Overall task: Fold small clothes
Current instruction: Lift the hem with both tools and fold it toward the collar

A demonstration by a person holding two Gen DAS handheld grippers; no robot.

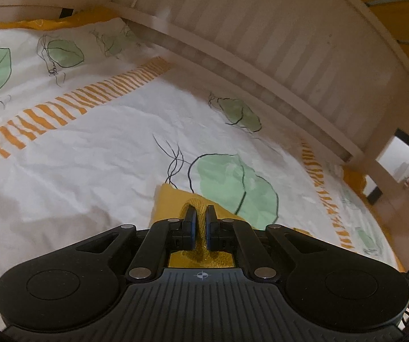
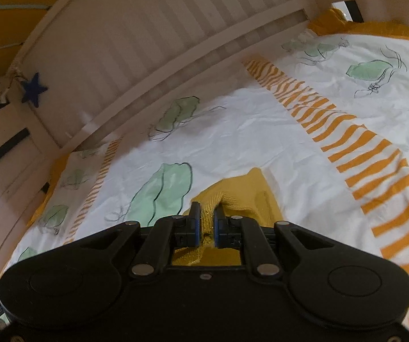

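The left gripper [image 1: 199,213] is clamping a bunched ridge of the mustard-yellow knit garment [image 1: 170,202] between its two blue-lined pads, with the jaws drawn almost fully together on the fabric. In the left wrist view, the garment is showing as a flat yellow corner to the left of the fingers and as a further patch under the gripper body. The right gripper [image 2: 207,212] is likewise pinching the same kind of yellow knit fabric [image 2: 241,188], its jaws standing slightly apart around a thicker fold. In the right wrist view, the cloth is rising from the bedsheet [image 2: 247,131] into the fingers, while the remainder is lying on the sheet just to the right of the gripper.

The bedsheet is covering the bed and is printed with green leaves [image 1: 233,182] and orange striped bands [image 1: 70,105]. A white slatted bed rail [image 1: 275,57] is running along the far edge of the bed in both views. A dark blue star [image 2: 34,88] is hanging on the rail post at the far left of the right wrist view.
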